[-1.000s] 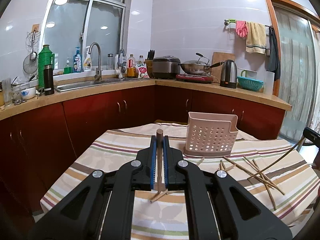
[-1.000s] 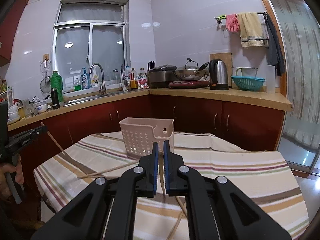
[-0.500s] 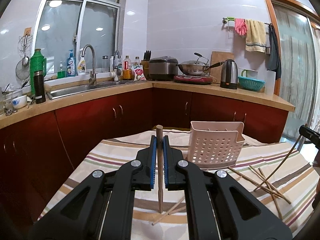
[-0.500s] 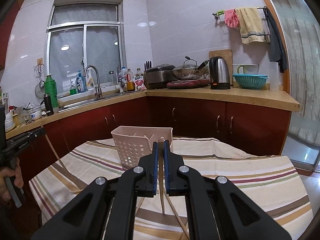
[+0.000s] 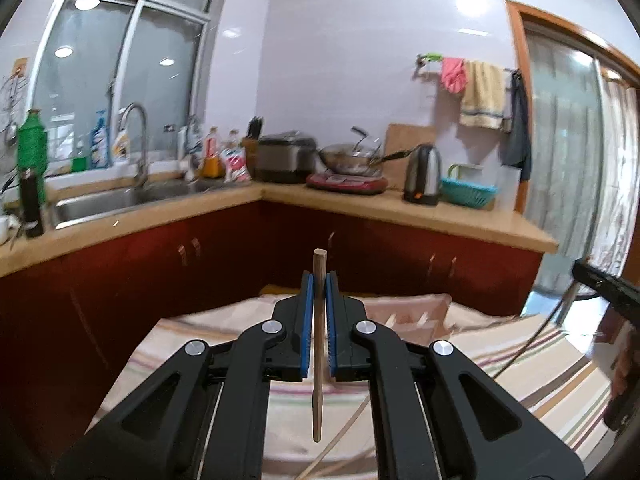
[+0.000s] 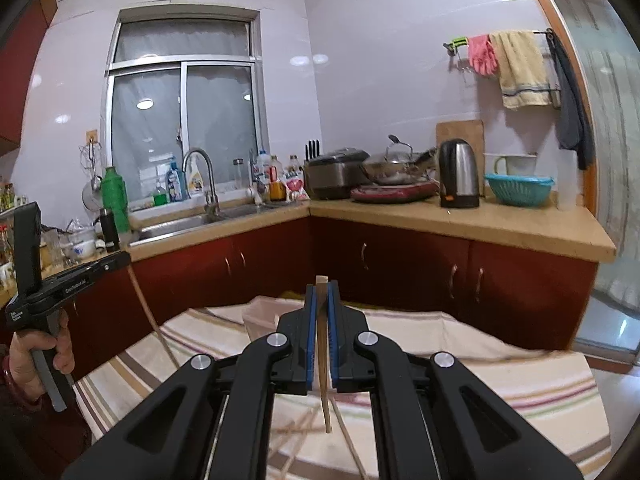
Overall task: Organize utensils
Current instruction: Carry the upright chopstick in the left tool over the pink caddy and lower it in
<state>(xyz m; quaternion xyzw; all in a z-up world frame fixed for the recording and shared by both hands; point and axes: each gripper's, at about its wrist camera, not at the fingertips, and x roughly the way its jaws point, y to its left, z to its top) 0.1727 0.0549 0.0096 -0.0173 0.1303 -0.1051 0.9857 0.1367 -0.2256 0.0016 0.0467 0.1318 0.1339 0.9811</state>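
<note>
Both grippers were black plastic, the left gripper (image 5: 319,280) and right gripper (image 6: 322,290) alike. Each had blue finger pads (image 5: 306,320) and round silver screws (image 5: 271,326). White lettering marked the handle.

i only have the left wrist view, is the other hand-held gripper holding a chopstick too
Observer: Yes. The right hand-held gripper is shut on its own chopstick, held nearly upright.
Operator: ok, is its lower tip touching the table
Observer: No, the tip hangs free above the striped tablecloth.
Operator: any loose ones under it
Observer: Yes, several loose chopsticks lie crossed on the cloth below it.
Operator: where's the basket from there
Observer: The pink basket shows just left of its fingers, mostly hidden behind them.
</note>
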